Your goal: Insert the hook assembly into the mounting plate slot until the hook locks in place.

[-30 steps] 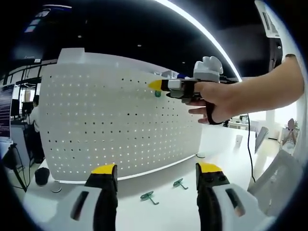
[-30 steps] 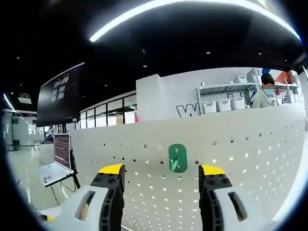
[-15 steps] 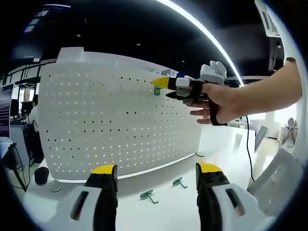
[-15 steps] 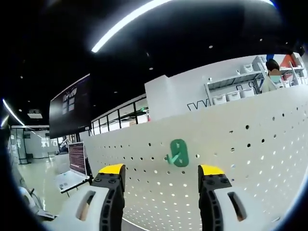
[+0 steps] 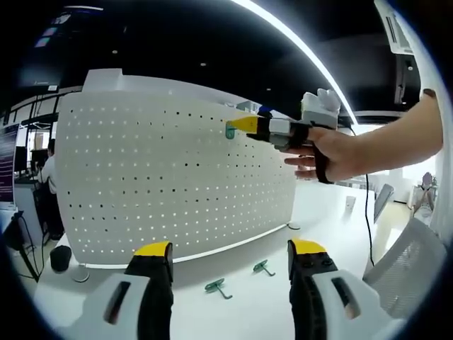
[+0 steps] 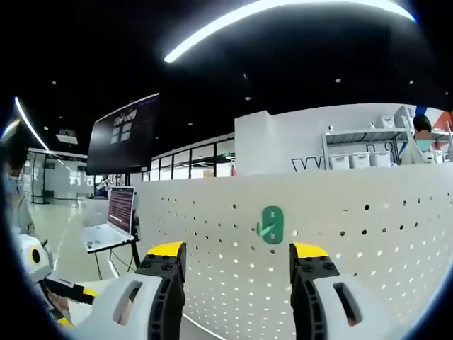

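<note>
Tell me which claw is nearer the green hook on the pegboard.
Right. The right claw is up at the green hook on the pegboard, jaws open and apart from it. The left claw hangs low, back above the table.

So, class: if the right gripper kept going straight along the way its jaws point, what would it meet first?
Most likely the green hook seated on the white pegboard, which sits centred just above the right gripper and its open jaws. Depth is unclear; slightly lower, it would meet bare pegboard.
</note>
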The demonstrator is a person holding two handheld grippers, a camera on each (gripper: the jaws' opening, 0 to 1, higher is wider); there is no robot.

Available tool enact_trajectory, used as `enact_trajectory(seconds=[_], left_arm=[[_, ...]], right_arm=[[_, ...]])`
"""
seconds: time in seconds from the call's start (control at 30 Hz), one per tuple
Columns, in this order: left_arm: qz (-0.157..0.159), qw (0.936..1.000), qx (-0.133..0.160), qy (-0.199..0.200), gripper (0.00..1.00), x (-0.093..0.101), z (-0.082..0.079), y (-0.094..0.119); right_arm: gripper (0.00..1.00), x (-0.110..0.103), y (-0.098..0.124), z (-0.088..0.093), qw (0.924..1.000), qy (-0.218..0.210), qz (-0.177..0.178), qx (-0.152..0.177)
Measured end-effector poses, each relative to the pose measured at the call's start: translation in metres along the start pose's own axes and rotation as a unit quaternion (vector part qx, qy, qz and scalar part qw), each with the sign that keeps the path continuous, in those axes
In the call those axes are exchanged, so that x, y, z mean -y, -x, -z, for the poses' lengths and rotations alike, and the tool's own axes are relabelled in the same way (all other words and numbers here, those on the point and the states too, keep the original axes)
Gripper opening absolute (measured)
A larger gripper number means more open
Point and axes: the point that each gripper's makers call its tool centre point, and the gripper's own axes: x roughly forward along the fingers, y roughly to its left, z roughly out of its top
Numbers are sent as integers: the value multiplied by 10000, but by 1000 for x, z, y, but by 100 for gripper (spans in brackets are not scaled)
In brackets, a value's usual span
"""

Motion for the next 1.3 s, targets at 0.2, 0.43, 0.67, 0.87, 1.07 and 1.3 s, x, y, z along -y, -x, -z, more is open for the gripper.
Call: enact_trajectory(seconds=[0.2, 0.43, 0.67, 0.87, 1.07, 1.3], left_arm=[[-6, 10000, 31, 31, 68, -1, -1, 0], [-2, 10000, 41, 40, 68, 0, -1, 0], [11, 10000, 34, 33, 68, 1, -1, 0], [-9, 10000, 8, 33, 69, -1, 0, 0], [-1, 10000, -27, 0, 69, 0, 2, 0], [53, 10000, -1, 52, 70, 3, 1, -1]], right_arm=[[58, 1, 9, 1, 10000, -13, -70, 63], [58, 2, 17, 2, 9999, -25, -129, 55], [55, 2, 33, 8, 9997, -122, -210, 11], [57, 0, 47, 15, 9994, -147, -318, 11], [59, 0, 63, 28, 9991, -156, -378, -88], [60, 4, 85, 36, 9990, -219, -365, -99]])
